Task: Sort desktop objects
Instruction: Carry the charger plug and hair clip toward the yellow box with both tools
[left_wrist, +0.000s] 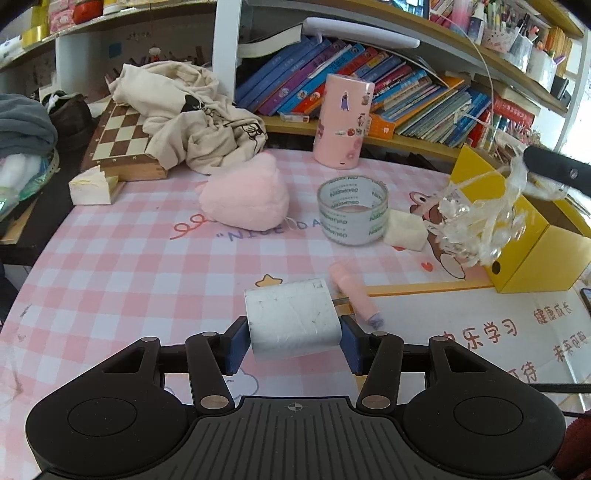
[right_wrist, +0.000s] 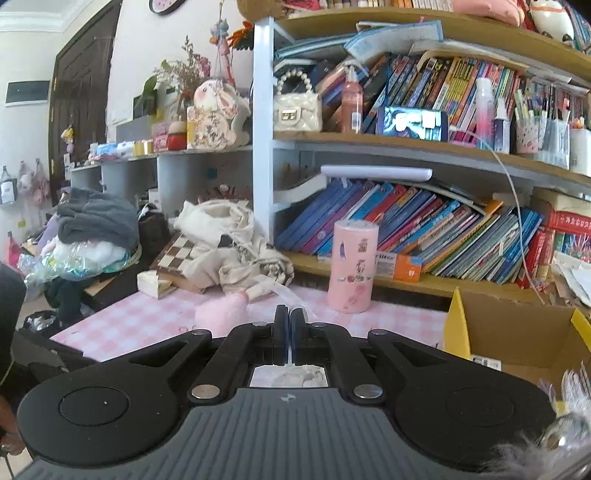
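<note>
My left gripper (left_wrist: 294, 334) is shut on a white lint roller head (left_wrist: 293, 319), held just above the pink checked mat (left_wrist: 110, 266); its pink handle (left_wrist: 354, 295) sticks out to the right. My right gripper (right_wrist: 290, 325) is shut, its jaws pressed on a thin clear strand; in the left wrist view its black finger (left_wrist: 554, 170) holds a clear plastic beaded bundle (left_wrist: 476, 221) over the yellow cardboard box (left_wrist: 532, 258). The box also shows in the right wrist view (right_wrist: 517, 332). A clear tape roll (left_wrist: 352, 210), a pink plush (left_wrist: 245, 195) and a white eraser block (left_wrist: 404, 230) lie on the mat.
A pink stickered cylinder (left_wrist: 343, 122) stands at the back by the bookshelf (left_wrist: 406, 96). A chessboard (left_wrist: 122, 140) under a cream cloth (left_wrist: 184, 110) lies at the back left, with a white tissue block (left_wrist: 90, 186) beside it. Grey clothes (left_wrist: 22, 125) pile up at far left.
</note>
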